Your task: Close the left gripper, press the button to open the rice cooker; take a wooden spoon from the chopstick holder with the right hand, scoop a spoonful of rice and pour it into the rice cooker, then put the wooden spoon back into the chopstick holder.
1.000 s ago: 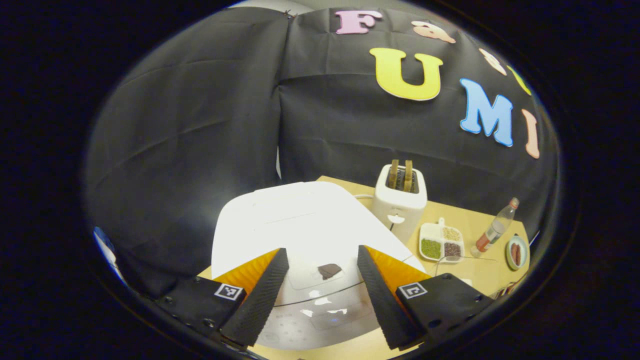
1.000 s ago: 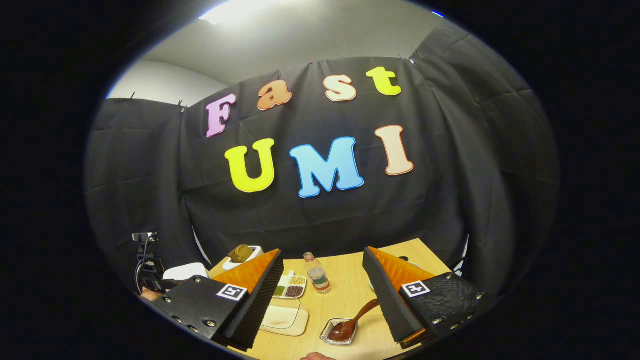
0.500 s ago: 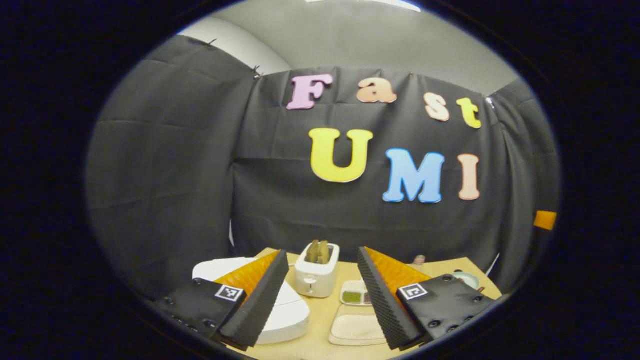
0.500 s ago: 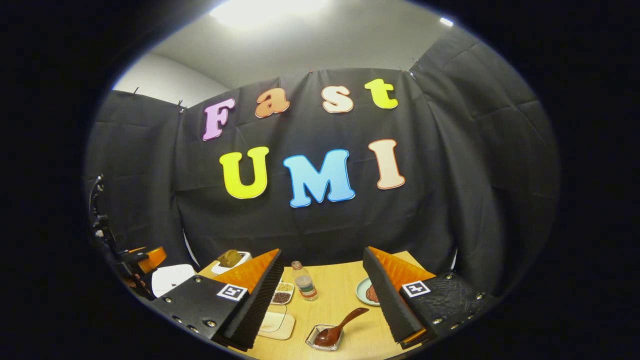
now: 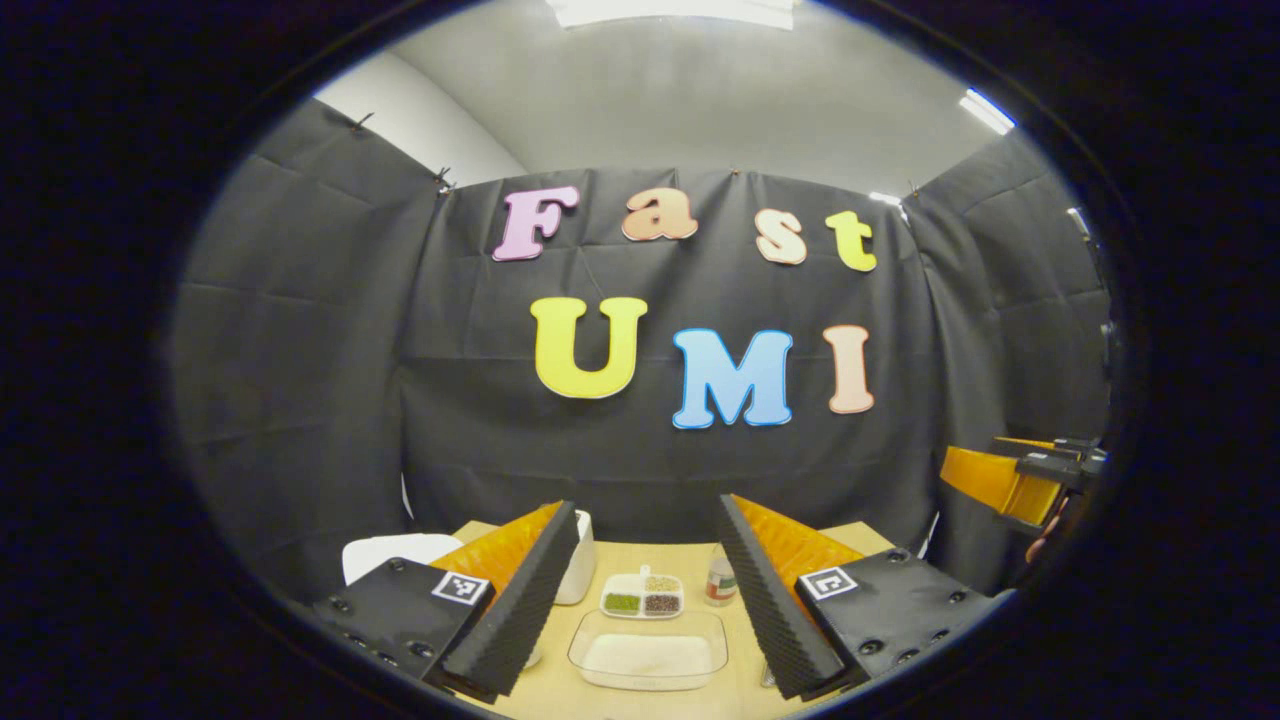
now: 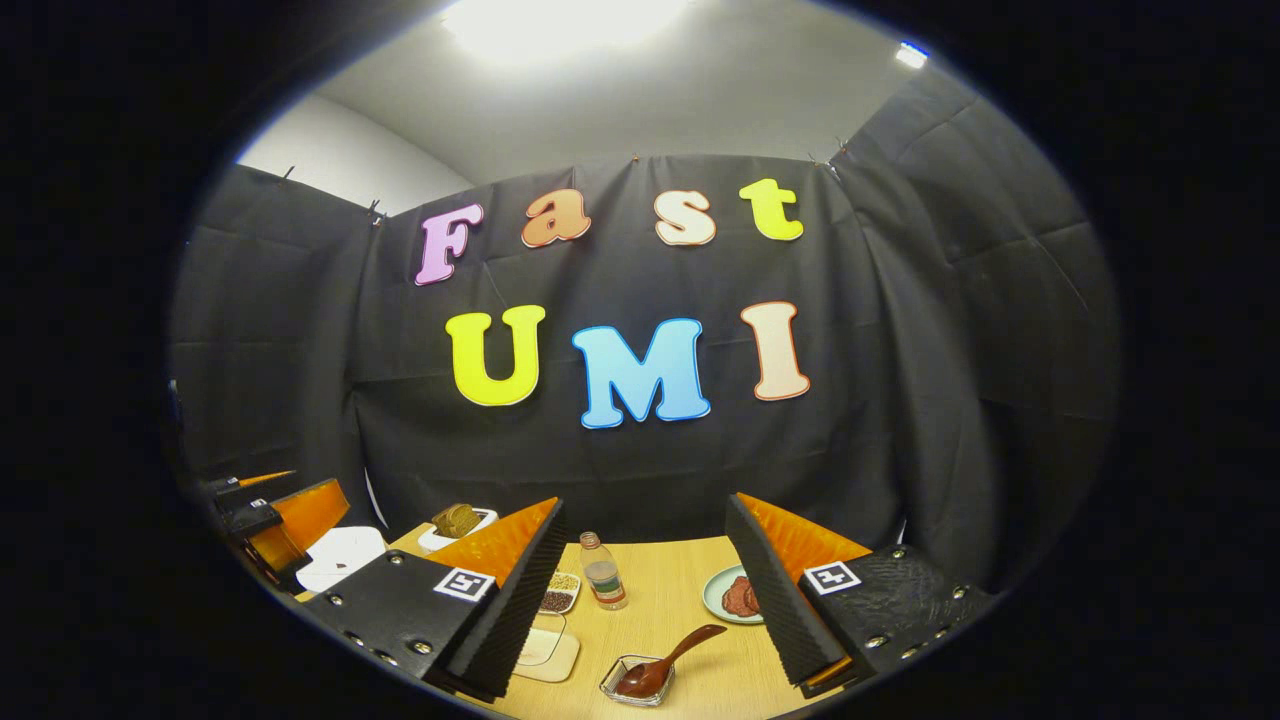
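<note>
My left gripper [image 5: 640, 600] is open and empty, held back from the table. The white rice cooker [image 5: 385, 550] peeks out behind its left finger, and a clear tray of white rice [image 5: 648, 655] lies right in front. My right gripper [image 6: 645, 610] is open and empty too. Below it a brown wooden spoon [image 6: 668, 655] rests with its bowl in a small glass chopstick holder [image 6: 630, 688]. In the right gripper view the rice cooker [image 6: 338, 555] sits far left with its lid down, and the left gripper [image 6: 315, 482] hovers over it. The right gripper [image 5: 970, 452] shows at the left gripper view's right edge.
A white toaster [image 6: 458, 525] with bread stands at the back of the wooden table [image 6: 680, 580]. Beside it are a divided dish of beans [image 5: 642, 595] and a small bottle [image 6: 603, 572]. A plate of meat [image 6: 735, 595] lies on the right. The rice tray [image 6: 545, 650] sits near the front.
My left gripper has drawn back and tilted up from just over the rice cooker lid, staying open. The right gripper has risen a little, still open.
</note>
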{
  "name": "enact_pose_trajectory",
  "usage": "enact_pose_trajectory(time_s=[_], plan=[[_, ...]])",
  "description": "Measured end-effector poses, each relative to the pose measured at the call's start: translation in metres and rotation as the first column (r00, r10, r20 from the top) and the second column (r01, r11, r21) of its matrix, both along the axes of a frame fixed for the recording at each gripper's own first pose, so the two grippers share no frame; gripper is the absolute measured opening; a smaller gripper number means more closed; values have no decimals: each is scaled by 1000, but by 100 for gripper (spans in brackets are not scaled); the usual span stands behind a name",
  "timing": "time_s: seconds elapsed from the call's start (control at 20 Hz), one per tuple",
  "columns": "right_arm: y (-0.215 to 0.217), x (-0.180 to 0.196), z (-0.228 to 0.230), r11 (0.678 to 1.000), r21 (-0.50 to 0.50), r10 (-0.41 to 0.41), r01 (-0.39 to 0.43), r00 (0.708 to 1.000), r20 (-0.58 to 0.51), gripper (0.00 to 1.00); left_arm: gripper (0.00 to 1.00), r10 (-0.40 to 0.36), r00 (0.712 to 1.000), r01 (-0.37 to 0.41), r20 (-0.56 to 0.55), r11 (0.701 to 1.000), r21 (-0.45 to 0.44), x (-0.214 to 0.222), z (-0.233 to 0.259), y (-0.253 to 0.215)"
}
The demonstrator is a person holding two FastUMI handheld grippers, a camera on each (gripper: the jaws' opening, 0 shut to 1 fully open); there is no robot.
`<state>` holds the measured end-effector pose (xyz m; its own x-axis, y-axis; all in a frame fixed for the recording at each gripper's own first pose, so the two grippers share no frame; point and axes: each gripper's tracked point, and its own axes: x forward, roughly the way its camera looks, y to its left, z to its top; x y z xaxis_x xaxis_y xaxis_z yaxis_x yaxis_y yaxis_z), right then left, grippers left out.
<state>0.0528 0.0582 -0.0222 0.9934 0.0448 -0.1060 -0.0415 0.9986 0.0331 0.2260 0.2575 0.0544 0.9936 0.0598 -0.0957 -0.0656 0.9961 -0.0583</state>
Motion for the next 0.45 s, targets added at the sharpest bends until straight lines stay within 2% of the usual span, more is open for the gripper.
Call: enact_pose_trajectory(time_s=[0.25,0.45], plan=[[4,0,0,1000,-4,-7,7,1000,0,96,97,4,1000,-4,-4,1000,13,-3,-3,11],[15,-4,0,1000,-8,-20,20,1000,-2,97,94,29,1000,-28,-10,1000,10,-5,-11,29]])
